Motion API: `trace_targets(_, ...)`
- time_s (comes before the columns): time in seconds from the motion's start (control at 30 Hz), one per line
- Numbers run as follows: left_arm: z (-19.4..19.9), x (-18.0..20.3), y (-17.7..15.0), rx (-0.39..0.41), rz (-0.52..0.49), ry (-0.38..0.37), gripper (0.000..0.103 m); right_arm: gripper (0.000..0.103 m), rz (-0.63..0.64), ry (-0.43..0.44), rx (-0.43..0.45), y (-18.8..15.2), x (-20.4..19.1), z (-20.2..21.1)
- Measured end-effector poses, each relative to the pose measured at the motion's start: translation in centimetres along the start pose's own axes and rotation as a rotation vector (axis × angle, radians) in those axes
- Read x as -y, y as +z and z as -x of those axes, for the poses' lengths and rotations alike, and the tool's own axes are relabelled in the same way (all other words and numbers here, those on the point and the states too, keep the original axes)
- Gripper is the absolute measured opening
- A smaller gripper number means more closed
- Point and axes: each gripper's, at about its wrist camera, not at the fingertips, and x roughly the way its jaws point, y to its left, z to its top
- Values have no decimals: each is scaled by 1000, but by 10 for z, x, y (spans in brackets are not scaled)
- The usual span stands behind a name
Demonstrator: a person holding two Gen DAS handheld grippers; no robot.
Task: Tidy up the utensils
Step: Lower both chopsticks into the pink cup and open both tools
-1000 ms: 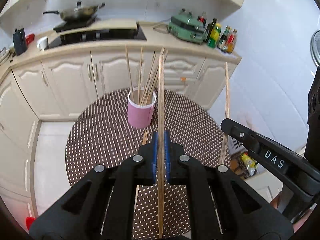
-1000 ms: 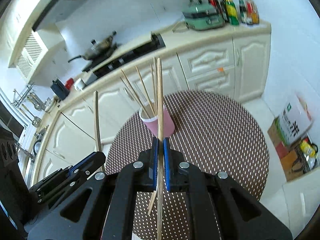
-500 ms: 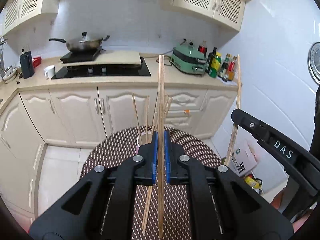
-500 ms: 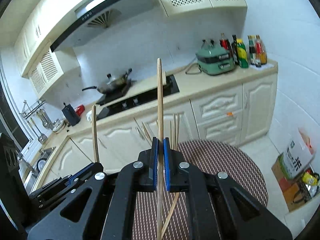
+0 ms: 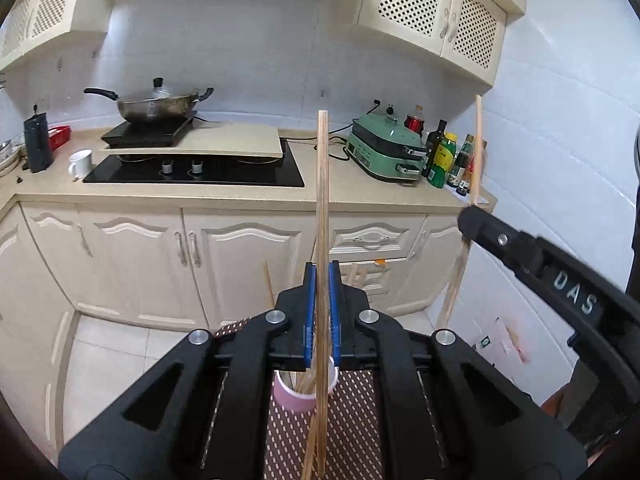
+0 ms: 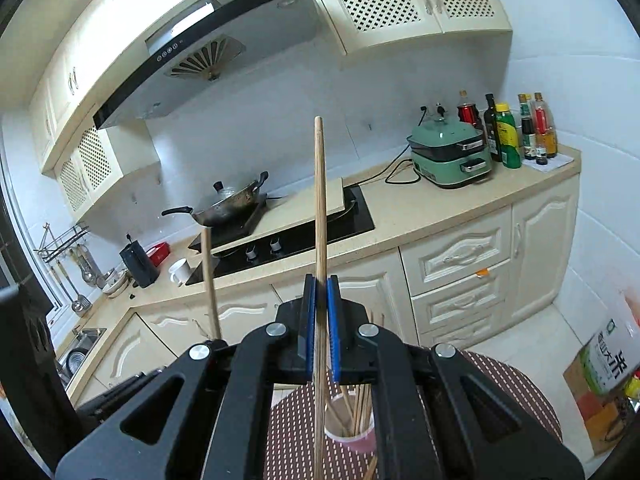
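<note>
My left gripper (image 5: 321,280) is shut on a wooden chopstick (image 5: 322,184) that stands upright between its blue pads. My right gripper (image 6: 320,292) is shut on a second wooden chopstick (image 6: 319,200), also upright. A pink cup (image 5: 298,398) holding several chopsticks stands on the brown dotted round table (image 5: 352,432), below and just beyond both grippers; it also shows in the right wrist view (image 6: 354,432). The right gripper and its chopstick (image 5: 477,148) show at the right of the left wrist view. The left gripper's chopstick (image 6: 209,280) shows at the left of the right wrist view.
One loose chopstick (image 5: 310,456) lies on the table in front of the cup. Behind are cream cabinets, a counter with a black hob (image 5: 200,170), a wok (image 5: 160,102), a green cooker (image 5: 386,152) and bottles. A box of groceries (image 6: 600,376) sits on the floor at right.
Both grippers have tilted up and risen with their chopsticks; the cup and table have dropped to the bottom of both views, and the wall cabinets and hood have come into view.
</note>
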Motion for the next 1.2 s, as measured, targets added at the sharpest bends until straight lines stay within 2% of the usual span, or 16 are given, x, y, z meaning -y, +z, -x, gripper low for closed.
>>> trace_targets(0.3, -63, -20, -15, -20, -20, -58, 7, 5, -21, -18, -44, -25, 18, -62)
trace_targets(0.43, -77, -26, -18, -10, -10, -94, 7, 4, -12, -18, -53, -34, 21, -75)
trace_targets(0.63, -92, -35, -33, 1, 20, -127, 7, 5, 26, -21, -18, -49, 22, -85)
trace_targets(0.87, -98, -43, -37, 89, 69, -168, 7, 5, 54, -3, 29, -63, 25, -92)
trace_targets(1.07, -111, -37, -53, 135, 31, -186, 7, 5, 67, -15, 55, -80, 33, -96)
trace_targets(1.2, -118, -37, -71, 146, 27, -195, 7, 5, 61, -13, 36, -94, 40, -99)
